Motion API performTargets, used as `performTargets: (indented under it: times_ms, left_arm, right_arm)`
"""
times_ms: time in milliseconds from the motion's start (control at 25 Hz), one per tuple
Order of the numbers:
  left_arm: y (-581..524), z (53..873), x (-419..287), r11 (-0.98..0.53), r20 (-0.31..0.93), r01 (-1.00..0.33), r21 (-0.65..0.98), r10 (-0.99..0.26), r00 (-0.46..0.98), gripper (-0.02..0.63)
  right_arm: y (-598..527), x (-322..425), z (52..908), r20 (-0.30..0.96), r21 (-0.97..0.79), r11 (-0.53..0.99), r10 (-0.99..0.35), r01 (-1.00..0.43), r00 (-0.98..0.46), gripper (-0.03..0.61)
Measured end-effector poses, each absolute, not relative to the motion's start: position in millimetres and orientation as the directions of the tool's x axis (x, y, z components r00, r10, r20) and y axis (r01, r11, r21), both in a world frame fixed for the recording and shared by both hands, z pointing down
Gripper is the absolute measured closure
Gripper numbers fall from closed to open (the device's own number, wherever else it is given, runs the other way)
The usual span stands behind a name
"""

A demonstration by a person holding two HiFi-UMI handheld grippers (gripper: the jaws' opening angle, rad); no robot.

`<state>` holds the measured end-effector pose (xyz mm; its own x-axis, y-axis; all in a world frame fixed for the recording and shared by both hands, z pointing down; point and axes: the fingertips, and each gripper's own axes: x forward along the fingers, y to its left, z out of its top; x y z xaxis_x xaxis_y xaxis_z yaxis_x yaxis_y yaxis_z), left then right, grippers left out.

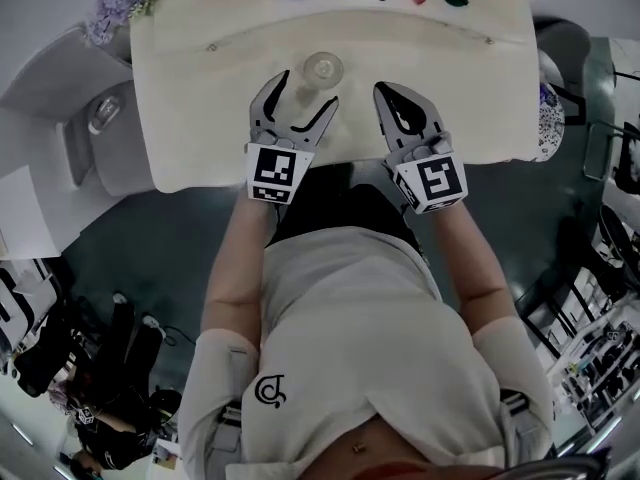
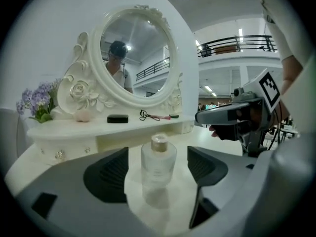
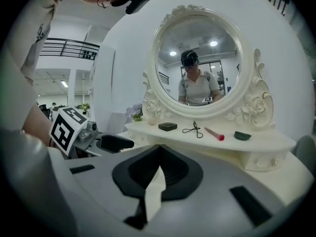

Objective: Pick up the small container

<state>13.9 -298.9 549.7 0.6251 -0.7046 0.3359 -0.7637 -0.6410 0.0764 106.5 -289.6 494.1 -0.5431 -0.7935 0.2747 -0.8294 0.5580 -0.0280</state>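
Observation:
The small container (image 2: 158, 168), a clear round bottle with a gold cap, stands upright on the cream dressing table (image 1: 200, 118). In the head view the container (image 1: 323, 68) sits just off the tips of my left gripper (image 1: 303, 95). My left gripper (image 2: 158, 157) is open, one dark pad (image 2: 109, 176) on each side of the bottle with a gap on both sides. My right gripper (image 1: 402, 106) hovers over the table to the right of the bottle. In the right gripper view the right gripper (image 3: 159, 152) is shut with nothing in it.
An oval mirror (image 3: 197, 63) rises behind a raised shelf (image 3: 256, 144) that carries a black box (image 3: 168, 126), an eyelash curler (image 3: 193, 129), a red brush (image 3: 214, 134) and a green item (image 3: 242, 136). Purple flowers (image 1: 116, 3) stand at the table's far left, above a grey chair (image 1: 95, 133).

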Motion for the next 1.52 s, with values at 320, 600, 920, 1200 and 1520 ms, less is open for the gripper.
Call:
performTargets:
  times_ms: [320, 600, 920, 1200, 1520]
  left_arm:
    - [-320.0, 580.2, 32.5, -0.687, 0.398, -0.725, 0.045, -0.653, 0.644, 0.201]
    - [-329.0, 598.6, 42.3, -0.706, 0.461, -0.708, 0.023, -0.621, 0.634, 0.202]
    - [-331.7, 604.5, 49.3, -0.754, 0.483, -0.656, 0.042, -0.56, 0.673, 0.228]
    - [-331.6, 604.2, 51.9, -0.761, 0.481, -0.648, 0.029, -0.558, 0.676, 0.265]
    - [-321.6, 595.7, 49.1, -0.738, 0.521, -0.674, 0.034, -0.562, 0.642, 0.265]
  right_arm:
    - [-308.8, 111.1, 518.9, 0.312, -0.054, 0.54, -0.79, -0.84, -0.528, 0.572]
    - [-321.3, 120.5, 527.4, 0.337, -0.056, 0.506, -0.802, -0.861, -0.493, 0.572]
    - [-327.1, 127.0, 534.1, 0.372, -0.083, 0.476, -0.8, -0.876, -0.47, 0.572]
    - [-324.7, 133.4, 534.1, 0.383, -0.087, 0.461, -0.803, -0.883, -0.457, 0.572]
    - [-319.5, 137.7, 519.8, 0.36, -0.081, 0.477, -0.805, -0.875, -0.472, 0.572]
